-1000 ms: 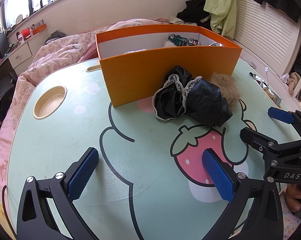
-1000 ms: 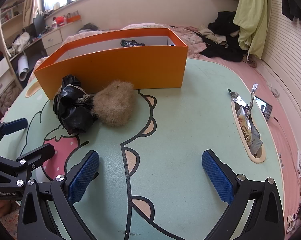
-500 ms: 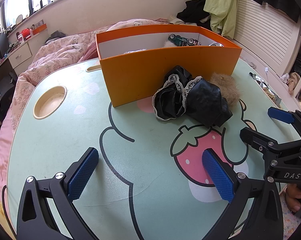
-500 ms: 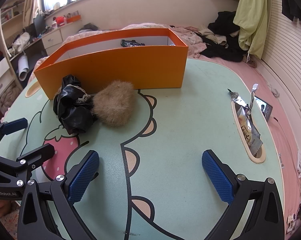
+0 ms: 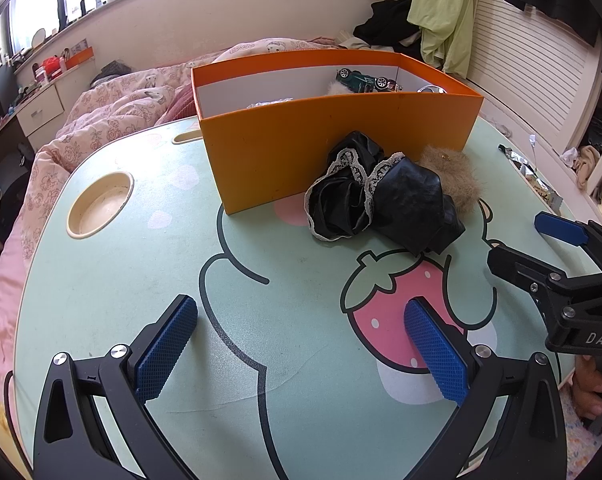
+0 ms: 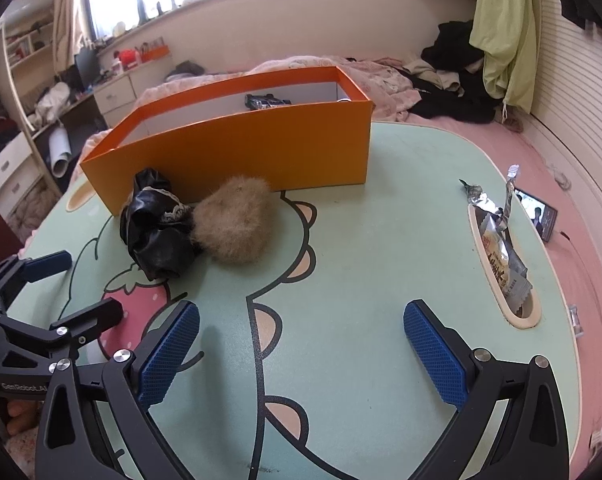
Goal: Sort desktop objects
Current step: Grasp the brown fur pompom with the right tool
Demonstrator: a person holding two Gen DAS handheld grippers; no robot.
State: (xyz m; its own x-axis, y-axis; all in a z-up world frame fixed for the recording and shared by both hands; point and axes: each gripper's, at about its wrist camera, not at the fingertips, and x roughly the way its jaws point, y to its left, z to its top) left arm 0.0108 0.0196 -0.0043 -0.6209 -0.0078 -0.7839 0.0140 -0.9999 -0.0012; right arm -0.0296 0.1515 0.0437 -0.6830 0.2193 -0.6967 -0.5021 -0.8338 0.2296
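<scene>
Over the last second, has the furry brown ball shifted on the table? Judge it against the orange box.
No. The furry brown ball lies against the orange box and black bundle exactly as before.

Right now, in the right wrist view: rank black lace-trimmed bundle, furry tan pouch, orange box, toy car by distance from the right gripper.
From the right gripper:
1. Black lace-trimmed bundle and furry tan pouch, ahead-left, touching; too close to call.
2. Orange box, behind both.
3. Toy car, inside the box, far wall.

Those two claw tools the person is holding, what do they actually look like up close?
Both look alike: the left gripper and right gripper have black angular frames with silver screws and two fingers faced with blue, cross-hatched pads. White lettering marks them: "DAS" on the right one's body, "GenRobot.AI" on the left's. No cables show. Bare fingertips peek beneath.
</scene>
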